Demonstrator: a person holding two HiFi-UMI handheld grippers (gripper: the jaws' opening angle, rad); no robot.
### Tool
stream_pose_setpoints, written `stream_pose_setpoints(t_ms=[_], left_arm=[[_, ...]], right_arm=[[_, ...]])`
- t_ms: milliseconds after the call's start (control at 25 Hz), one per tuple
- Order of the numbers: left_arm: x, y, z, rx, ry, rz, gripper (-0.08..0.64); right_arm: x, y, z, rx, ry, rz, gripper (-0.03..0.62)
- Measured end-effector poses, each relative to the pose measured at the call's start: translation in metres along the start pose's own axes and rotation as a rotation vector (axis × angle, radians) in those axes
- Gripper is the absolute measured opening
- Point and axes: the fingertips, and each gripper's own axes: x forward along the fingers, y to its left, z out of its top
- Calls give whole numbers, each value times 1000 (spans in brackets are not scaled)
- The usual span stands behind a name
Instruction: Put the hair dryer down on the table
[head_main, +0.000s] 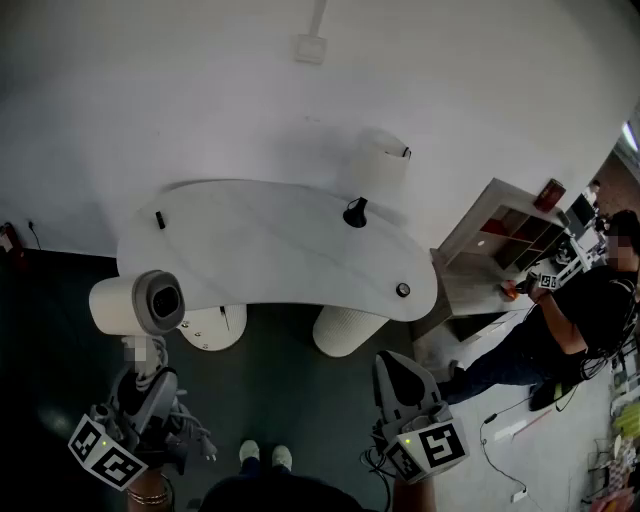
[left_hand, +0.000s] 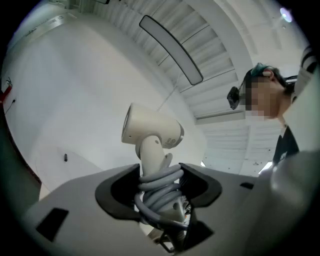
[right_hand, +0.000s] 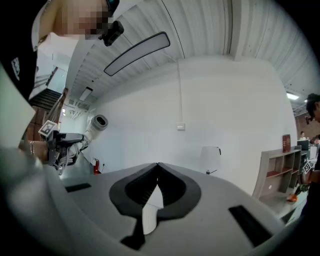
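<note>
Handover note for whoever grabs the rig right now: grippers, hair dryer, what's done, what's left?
Left gripper: shut on the hair dryer, gripping the handle where the cord is wound round it. Dryer head is up, held in the air, not on the table.
Right gripper: shut, empty, held off to the side.
Done: the dryer is in hand.
Left: bring it over the table, set it on a bare part, probably clear of the small black object, then open the jaws.
</note>
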Motion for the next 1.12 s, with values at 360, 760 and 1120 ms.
stream_pose_setpoints(t_ms=[360,760,1120], left_arm=[[5,-4,0,-4,-25,-3,256],[6,-9,4,10,-30,1,256],[12,-22,9,-12,-25,35,256]], right_arm=[[-1,-9,-2,2,-11,3,17],[4,0,4,33,-45,77,17],[15,-2,13,30,3,151,18]])
